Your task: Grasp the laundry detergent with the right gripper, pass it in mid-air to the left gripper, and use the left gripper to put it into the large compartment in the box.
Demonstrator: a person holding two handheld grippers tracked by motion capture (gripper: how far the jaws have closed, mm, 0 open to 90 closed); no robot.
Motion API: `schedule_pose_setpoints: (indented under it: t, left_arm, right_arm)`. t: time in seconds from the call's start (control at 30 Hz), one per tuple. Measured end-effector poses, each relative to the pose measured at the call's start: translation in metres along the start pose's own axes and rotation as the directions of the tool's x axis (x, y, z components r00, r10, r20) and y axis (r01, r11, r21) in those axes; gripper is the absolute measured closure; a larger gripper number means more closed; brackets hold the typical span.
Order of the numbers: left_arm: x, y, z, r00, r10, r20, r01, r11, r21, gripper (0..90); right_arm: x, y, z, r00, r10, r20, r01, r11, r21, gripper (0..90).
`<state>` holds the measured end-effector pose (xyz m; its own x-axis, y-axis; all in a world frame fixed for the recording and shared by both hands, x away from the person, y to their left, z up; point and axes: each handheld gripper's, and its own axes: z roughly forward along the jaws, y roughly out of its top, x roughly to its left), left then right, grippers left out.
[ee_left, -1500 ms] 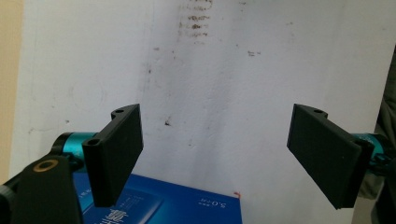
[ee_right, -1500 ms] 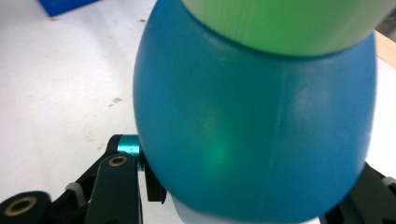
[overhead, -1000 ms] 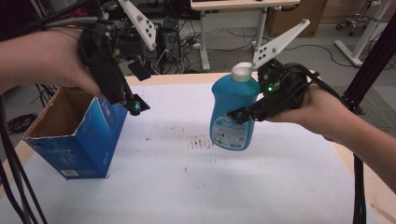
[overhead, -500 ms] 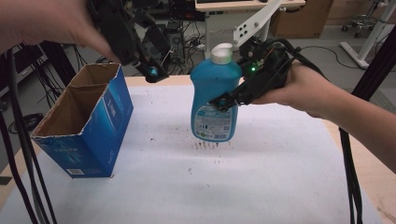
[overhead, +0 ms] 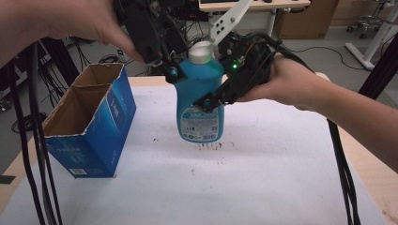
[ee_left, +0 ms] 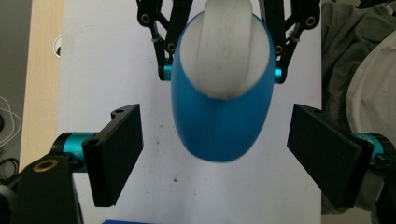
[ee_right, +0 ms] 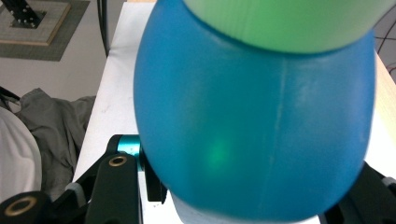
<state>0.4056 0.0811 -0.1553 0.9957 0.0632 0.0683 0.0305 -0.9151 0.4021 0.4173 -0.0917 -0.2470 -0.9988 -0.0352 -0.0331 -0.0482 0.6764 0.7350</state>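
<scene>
A blue bottle [overhead: 199, 101] with a white cap [overhead: 202, 51] hangs a little above the white table [overhead: 263, 178], slightly tilted. My right gripper [overhead: 209, 104] comes in from the right and is shut on the bottle's body. In the right gripper view the bottle [ee_right: 252, 130] sits close between the two jaws at the bottom corners. My left gripper [overhead: 171, 71] hovers at the bottle's upper left shoulder. The left gripper view looks down on the cap [ee_left: 224, 46]; the left gripper [ee_left: 222, 154] is open, with gaps between its pads [ee_left: 116, 154] and the bottle [ee_left: 219, 126].
An open-topped blue cardboard box [overhead: 89, 122] stands at the table's left, just left of the bottle. Black cables [overhead: 342, 164] trail along the right and left edges. Grey cloth [ee_right: 56, 126] lies beyond the table edge.
The right gripper has carried the bottle up and leftward, nearer the box. The left gripper has come right from above the box to the bottle's top.
</scene>
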Motion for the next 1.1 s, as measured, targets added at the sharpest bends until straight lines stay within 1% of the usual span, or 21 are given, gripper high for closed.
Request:
schedule_pose_setpoints:
  t: [0.17,0.23,0.3,0.37,0.53,0.6,0.77,0.83,1.1]
  left_arm:
    - [-0.002,0.004,0.005,0.9999,0.010,0.012,-0.010,0.9999,0.013,18.5]
    - [-0.003,0.005,0.006,0.9999,0.007,0.014,-0.007,0.9999,0.013,18.5]
    - [-0.004,0.005,0.009,0.9998,0.011,0.015,-0.011,0.9995,0.031,18.5]
    - [-0.003,0.005,0.009,0.9998,0.015,0.015,-0.016,0.9992,0.036,18.5]
    - [-0.003,0.006,0.011,0.9999,0.011,0.013,-0.012,0.9993,0.035,18.5]
    - [-0.003,0.006,0.011,0.9999,0.008,0.015,-0.009,0.9995,0.032,18.5]
    - [-0.002,0.006,0.013,0.9999,0.002,0.016,-0.002,0.9992,0.039,18.5]
    - [-0.001,0.006,0.013,0.9998,-0.003,0.018,0.003,0.9994,0.036,18.5]
    - [-0.002,0.008,0.015,0.9999,-0.001,0.015,0.000,0.9991,0.042,19.4]
  right_arm:
    - [0.001,0.006,0.005,0.9999,-0.013,-0.005,0.013,1.000,0.020,45.7]
    - [0.001,0.007,0.006,0.9999,-0.011,-0.008,0.011,1.000,0.019,45.7]
    - [0.002,0.008,0.008,0.9998,-0.011,-0.014,0.012,1.000,0.024,45.8]
    - [0.002,0.008,0.008,0.9997,-0.015,-0.018,0.016,1.000,0.027,45.9]
    - [0.003,0.009,0.009,0.9998,-0.013,-0.017,0.014,0.999,0.030,45.9]
    - [0.001,0.008,0.009,0.9998,-0.015,-0.015,0.015,0.999,0.030,45.9]
    - [0.000,0.007,0.009,0.9998,-0.014,-0.013,0.014,0.999,0.031,45.9]
    - [0.000,0.007,0.008,0.9999,-0.005,-0.013,0.006,0.999,0.031,45.9]
    - [0.000,0.008,0.009,0.9998,-0.010,-0.016,0.011,1.000,0.029,45.8]
